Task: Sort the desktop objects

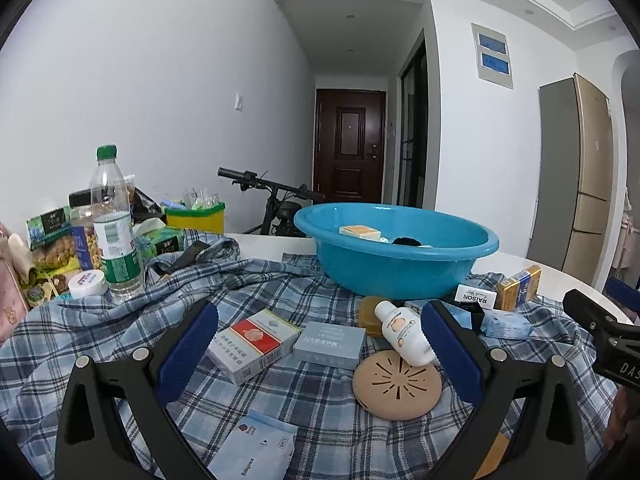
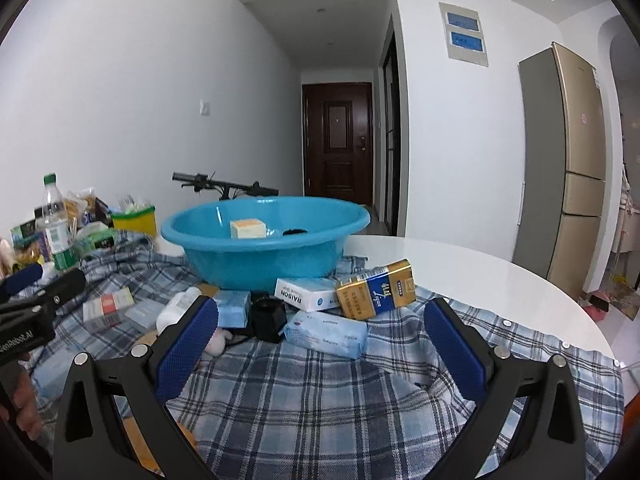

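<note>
A blue basin stands on a plaid cloth and holds a yellow-white box and a dark item. My left gripper is open above a red-white cigarette pack, a grey-blue box, a white bottle and a tan round disc. My right gripper is open, low over the cloth, just short of a pale blue tissue pack, a black cube, a white RAISON box and a gold-blue pack.
At the left stand a green-capped water bottle, snack bags, a white jar and a yellow bin. The bare white tabletop curves off to the right. A bicycle stands behind the table. A fridge stands far right.
</note>
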Motion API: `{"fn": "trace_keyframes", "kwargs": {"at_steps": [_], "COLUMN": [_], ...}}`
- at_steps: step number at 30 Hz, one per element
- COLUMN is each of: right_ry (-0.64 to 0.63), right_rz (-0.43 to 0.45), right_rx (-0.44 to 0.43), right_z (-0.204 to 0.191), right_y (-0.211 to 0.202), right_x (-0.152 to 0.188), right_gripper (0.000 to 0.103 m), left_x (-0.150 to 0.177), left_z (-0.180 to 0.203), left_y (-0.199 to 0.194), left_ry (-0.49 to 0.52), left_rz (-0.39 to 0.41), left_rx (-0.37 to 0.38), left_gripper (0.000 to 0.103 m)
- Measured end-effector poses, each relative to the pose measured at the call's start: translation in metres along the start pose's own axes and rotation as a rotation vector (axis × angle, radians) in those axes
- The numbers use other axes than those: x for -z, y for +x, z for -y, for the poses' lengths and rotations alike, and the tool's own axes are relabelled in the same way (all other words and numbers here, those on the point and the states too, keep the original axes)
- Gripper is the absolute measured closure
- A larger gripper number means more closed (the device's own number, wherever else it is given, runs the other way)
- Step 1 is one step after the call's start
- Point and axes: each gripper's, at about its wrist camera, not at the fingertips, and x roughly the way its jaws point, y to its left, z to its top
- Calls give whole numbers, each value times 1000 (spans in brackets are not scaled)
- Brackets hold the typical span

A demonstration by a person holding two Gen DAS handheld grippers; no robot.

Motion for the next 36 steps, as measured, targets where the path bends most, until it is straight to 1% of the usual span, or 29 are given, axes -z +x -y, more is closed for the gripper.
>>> {"fn": "trace_keyframes", "kwargs": {"at_steps": [3, 7, 10, 25, 36], "right_ry": [-16, 0, -11, -4, -3], "right_rz": [-5, 1, 3, 0, -1], "right_rx": [-3, 8, 16, 13, 12], "right_z": [-3, -1, -3, -2, -3], "right_y": [0, -1, -2, -2, -2], "right_x": [1, 1, 1, 0, 0], "right_gripper": [1, 1, 1, 1, 1], "left_x": [1, 1, 2, 3, 3], "left_z": [6, 5, 5, 9, 10], "left_y": [1, 0, 1, -1, -2], "left_ry": [28, 25, 27, 39, 35], "left_rz": [0, 1, 1, 1, 0], "left_rx": [14, 15, 13, 32, 27], "left_gripper": [0, 0, 0, 0, 0]}}
